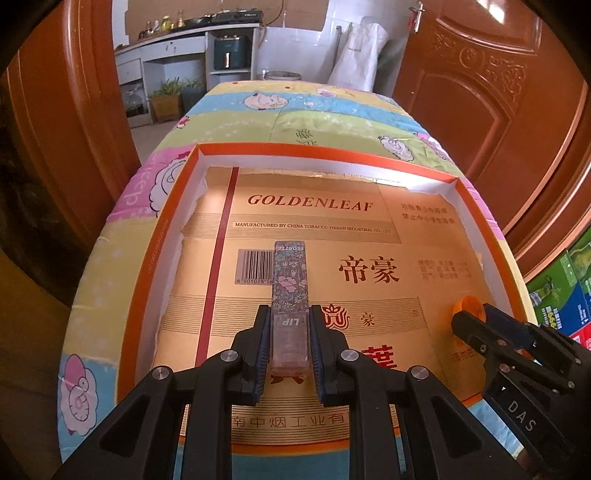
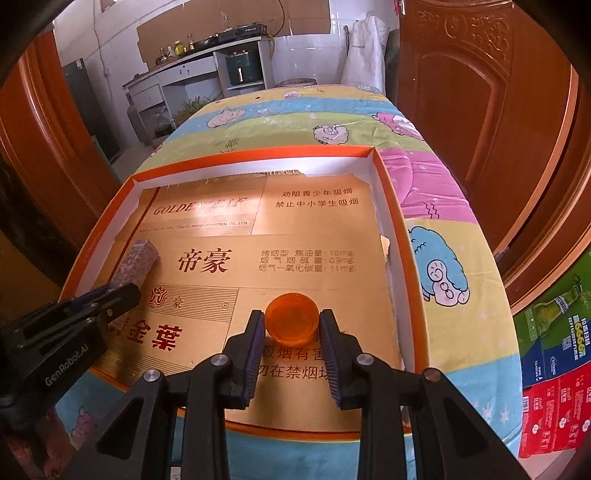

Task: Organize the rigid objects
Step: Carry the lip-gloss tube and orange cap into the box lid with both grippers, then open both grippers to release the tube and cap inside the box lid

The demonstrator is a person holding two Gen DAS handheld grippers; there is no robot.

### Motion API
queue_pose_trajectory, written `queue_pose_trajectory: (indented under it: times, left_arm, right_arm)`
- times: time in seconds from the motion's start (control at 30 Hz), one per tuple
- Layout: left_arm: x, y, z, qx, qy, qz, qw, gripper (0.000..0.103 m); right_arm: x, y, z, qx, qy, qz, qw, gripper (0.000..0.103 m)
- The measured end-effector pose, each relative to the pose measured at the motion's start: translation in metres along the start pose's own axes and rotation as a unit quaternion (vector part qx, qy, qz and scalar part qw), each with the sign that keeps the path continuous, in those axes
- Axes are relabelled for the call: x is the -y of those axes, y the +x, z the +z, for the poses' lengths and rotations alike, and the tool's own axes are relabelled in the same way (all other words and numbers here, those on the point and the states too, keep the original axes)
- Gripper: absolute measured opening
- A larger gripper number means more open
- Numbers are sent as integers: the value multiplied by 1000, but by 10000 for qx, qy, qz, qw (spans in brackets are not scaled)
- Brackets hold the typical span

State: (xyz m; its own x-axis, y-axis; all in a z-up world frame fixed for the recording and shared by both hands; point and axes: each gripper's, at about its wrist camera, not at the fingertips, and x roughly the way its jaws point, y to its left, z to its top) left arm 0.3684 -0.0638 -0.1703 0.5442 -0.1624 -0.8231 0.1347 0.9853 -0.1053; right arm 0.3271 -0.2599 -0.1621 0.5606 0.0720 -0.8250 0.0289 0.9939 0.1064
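Doors: I see carved reddish-brown wooden doors (image 1: 491, 122) on both sides, open.
Bench: a white counter (image 2: 192, 66) stands against the far wall, carrying bottles (image 2: 180, 47) and a gas hob (image 2: 242, 30).
Appliance: a dark green unit (image 1: 231, 55) sits in the counter's open shelf.
Walls: white, partly tiled.
Plants: potted greenery (image 1: 168, 92) on the floor.
Light: daylight, bright.
Cartons: green, blue and red boxes (image 2: 554, 369) at my right.

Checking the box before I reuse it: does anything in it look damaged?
Yes. The orange cardboard tray's white inner lining is torn ragged along the far wall and right side; the gold paper liner beneath looks intact.
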Motion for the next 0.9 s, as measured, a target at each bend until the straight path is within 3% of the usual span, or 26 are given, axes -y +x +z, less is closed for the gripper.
queue_pose_trajectory:
  times: [0.4, 0.6, 0.7, 0.77, 0.9]
  left_arm:
    - [0, 3, -5, 117, 42, 74, 9999, 21]
    - [4, 3, -7, 136, 304, 35, 9994, 28]
    - [9, 4, -9, 211, 493, 125, 9985, 37]
    - [9, 4, -10, 244, 468, -2, 9986, 45]
    - [11, 4, -9, 167, 553, -355, 9977, 71]
  right_arm:
    - [-3, 3, -4, 73, -125, -94, 9999, 31]
    - [-1, 1, -4, 154, -147, -117, 9997, 31]
    - [0, 1, -5, 185, -143, -126, 9996, 31]
    - [1, 0, -6, 208, -114, -106, 9997, 31]
    - [4, -2, -6, 250, -90, -76, 9996, 36]
